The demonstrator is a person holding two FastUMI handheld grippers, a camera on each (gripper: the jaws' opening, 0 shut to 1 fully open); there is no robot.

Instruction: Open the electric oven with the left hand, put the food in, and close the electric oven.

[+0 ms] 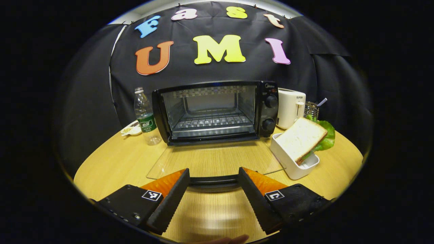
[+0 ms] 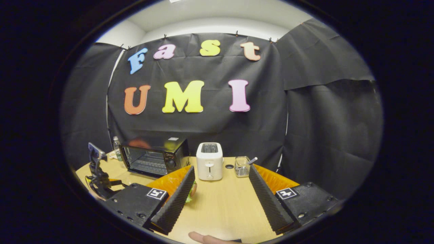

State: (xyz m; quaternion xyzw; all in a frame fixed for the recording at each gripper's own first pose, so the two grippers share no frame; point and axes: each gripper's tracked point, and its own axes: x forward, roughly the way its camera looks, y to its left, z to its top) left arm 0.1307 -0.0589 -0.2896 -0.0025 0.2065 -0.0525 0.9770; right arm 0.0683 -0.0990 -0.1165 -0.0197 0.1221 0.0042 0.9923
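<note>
The black electric oven (image 1: 217,112) stands open at the back of the table, its wire rack bare. Its glass door (image 1: 217,159) lies flat toward me, and the door handle (image 1: 213,181) sits between the spread fingers of my left gripper (image 1: 213,173), which is open. A sandwich (image 1: 300,137) of white bread with lettuce leans in a white holder (image 1: 291,166) to the right of the door. My right gripper (image 2: 222,169) hovers open over the table, holding nothing; the sandwich (image 2: 190,193) peeks out behind its left finger. In the right gripper view, the oven (image 2: 152,156) is at the left.
A water bottle (image 1: 146,118) and a small dish (image 1: 132,128) stand left of the oven. A white toaster (image 1: 291,106) and a cup with a utensil (image 1: 312,108) stand on its right. The round wooden table (image 1: 112,159) ends close behind both grippers.
</note>
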